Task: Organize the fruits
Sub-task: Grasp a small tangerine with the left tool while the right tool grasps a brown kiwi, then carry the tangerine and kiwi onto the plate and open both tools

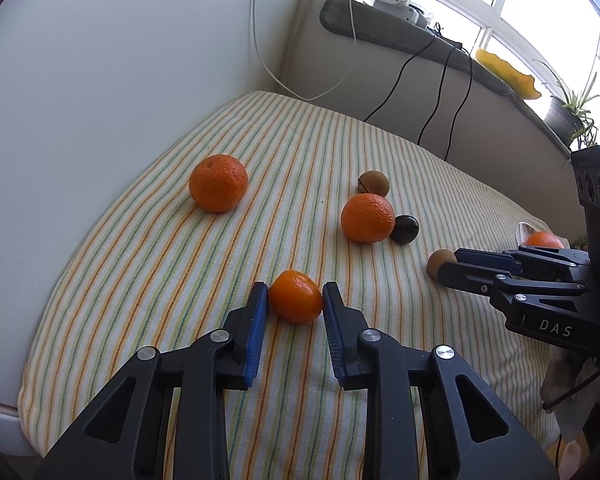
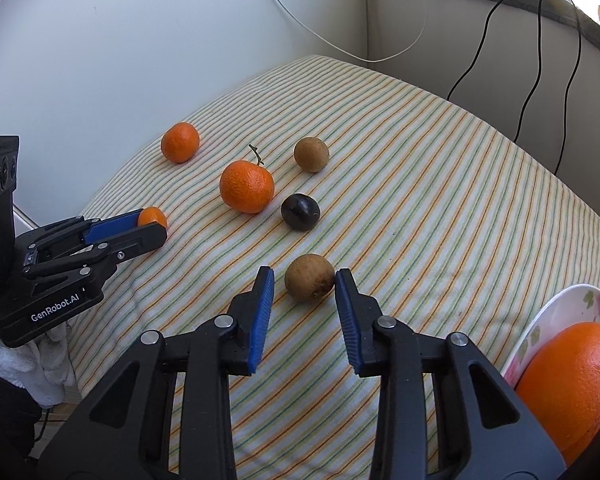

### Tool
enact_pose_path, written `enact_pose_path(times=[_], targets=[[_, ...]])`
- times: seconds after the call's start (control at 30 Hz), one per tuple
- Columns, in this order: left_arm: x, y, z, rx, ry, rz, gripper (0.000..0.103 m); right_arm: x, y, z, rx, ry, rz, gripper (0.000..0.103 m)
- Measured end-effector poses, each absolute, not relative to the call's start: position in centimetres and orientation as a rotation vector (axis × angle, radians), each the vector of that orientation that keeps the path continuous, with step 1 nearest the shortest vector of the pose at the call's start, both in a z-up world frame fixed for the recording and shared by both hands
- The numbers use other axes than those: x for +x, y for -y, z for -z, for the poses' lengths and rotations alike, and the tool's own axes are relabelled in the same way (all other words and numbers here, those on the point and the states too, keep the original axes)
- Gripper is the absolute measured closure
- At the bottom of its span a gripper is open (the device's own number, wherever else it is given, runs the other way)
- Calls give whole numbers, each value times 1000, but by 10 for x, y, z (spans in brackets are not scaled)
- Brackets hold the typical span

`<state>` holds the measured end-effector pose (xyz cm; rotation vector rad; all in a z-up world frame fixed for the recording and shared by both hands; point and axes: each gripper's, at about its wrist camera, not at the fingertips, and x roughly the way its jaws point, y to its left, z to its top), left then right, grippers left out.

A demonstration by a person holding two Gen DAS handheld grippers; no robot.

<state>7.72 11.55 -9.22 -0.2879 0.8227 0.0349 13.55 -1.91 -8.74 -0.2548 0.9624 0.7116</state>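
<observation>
A small tangerine sits on the striped cloth between the blue pads of the left gripper; both pads lie against its sides, so the jaws look closed on it. Ahead of that gripper and to its left lies a larger tangerine; ahead to its right a stemmed tangerine touches a dark round fruit, with a brown fruit just beyond. The right gripper stands open around a second brown fruit, its right pad at the skin, its left pad apart. Beside that gripper's right finger, a flowered plate holds a big orange.
</observation>
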Motion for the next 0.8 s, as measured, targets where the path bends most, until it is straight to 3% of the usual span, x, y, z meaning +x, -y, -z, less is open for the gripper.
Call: enact_pose_path(times=[0.8], targets=[[70,-113,80,-286,-790,-21,77,133,28,77,-238,-945,-722,75]])
